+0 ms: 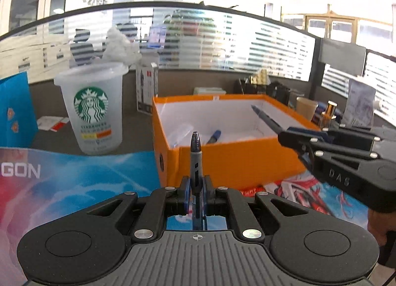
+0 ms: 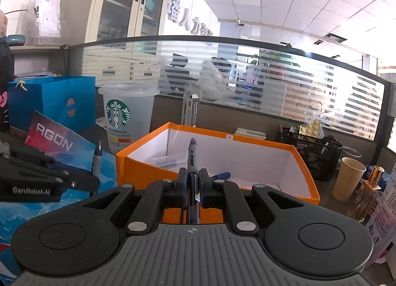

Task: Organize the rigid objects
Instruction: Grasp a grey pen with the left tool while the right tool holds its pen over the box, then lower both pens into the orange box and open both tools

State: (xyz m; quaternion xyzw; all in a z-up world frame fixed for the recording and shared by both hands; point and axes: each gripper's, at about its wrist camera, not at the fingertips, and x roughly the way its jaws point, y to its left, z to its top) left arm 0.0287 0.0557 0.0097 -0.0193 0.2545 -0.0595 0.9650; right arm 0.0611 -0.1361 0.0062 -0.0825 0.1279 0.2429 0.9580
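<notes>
**Both tools grip pens beside an orange box**

Left tool (image 1: 196, 193) is closed on a grey-blue pen (image 1: 196, 162), which stands upright between its fingers, tip pointing up. It hangs over a colourful printed mat (image 1: 81, 177) on the tabletop, just in front of the near wall of the orange box (image 1: 235, 162).

Right tool (image 2: 192, 184) is likewise clamped on a second pen (image 2: 192, 159), whose barrel runs forward between the fingers. In the left wrist view this pen (image 1: 266, 119) slants over the box's open top from the right.

The box has white inner walls. Inside lie a blue marker (image 1: 214, 136) and a clear plastic item (image 1: 182, 131), blurred and hard to identify.

Left of the box stands a frosted Starbucks cup (image 1: 91, 110), with a blue gift bag (image 1: 14, 110) further left. Right of the box are a paper cup (image 2: 349, 178) and a black mesh basket (image 2: 314, 152).
</notes>
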